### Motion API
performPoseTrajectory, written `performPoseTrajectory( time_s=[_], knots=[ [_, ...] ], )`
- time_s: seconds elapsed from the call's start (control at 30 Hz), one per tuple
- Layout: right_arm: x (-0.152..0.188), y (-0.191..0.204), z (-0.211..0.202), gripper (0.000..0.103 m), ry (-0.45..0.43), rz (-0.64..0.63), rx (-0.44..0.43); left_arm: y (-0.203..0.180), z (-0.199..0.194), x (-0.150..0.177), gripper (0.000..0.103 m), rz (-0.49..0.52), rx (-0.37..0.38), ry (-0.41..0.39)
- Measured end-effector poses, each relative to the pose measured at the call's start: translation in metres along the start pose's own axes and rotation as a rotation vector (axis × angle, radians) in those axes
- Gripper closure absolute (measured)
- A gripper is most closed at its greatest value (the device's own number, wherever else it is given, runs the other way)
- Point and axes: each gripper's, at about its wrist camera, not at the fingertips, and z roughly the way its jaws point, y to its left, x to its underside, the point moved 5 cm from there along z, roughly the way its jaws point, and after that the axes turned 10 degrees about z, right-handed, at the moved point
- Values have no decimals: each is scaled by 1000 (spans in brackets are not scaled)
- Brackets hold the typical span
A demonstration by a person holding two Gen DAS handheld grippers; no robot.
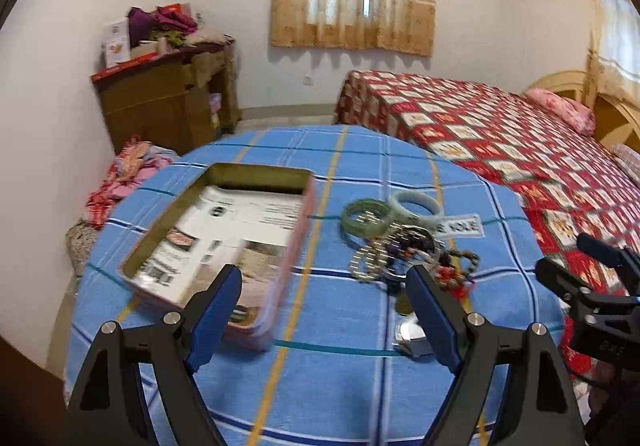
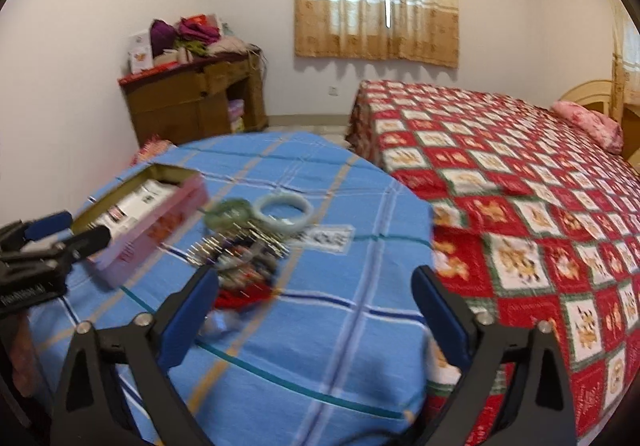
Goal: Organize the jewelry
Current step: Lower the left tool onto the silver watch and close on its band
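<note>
Left wrist view sharp enough to separate the jewelry pile (image 1: 400, 242): dark green bangle (image 1: 366, 215), pale jade-like bangle (image 1: 418, 205), beaded strands, all on the checked blue worktop (image 1: 340, 374). Right wrist view blurred; pile reads as streaks. Open pink tin (image 1: 218, 246) left of pile, lined with printed paper only. Left gripper (image 1: 326, 310) and right gripper (image 2: 316, 310): jaws spread wide, holding nothing.
</note>
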Motion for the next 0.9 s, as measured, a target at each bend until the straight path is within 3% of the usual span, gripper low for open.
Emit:
performPoseTrajectory(
  time_s=[0.13, 0.2, 0.3, 0.77, 0.9],
  knots=[
    [12, -19, 13, 22, 60, 43, 6, -24, 11, 5, 19, 43, 55, 29],
    [15, -23, 15, 22, 68, 57, 5, -33, 14, 8, 21, 62, 75, 42],
    [16, -24, 15, 22, 67, 69, 0, -40, 17, 10, 33, 78, 101, 50],
    [27, -22, 29, 22, 99, 84, -18, -73, 36, 31, 34, 188, 201, 138],
    [28, -17, 30, 22, 101, 78, -24, -77, 45, 36, 66, 190, 259, 167]
  ],
)
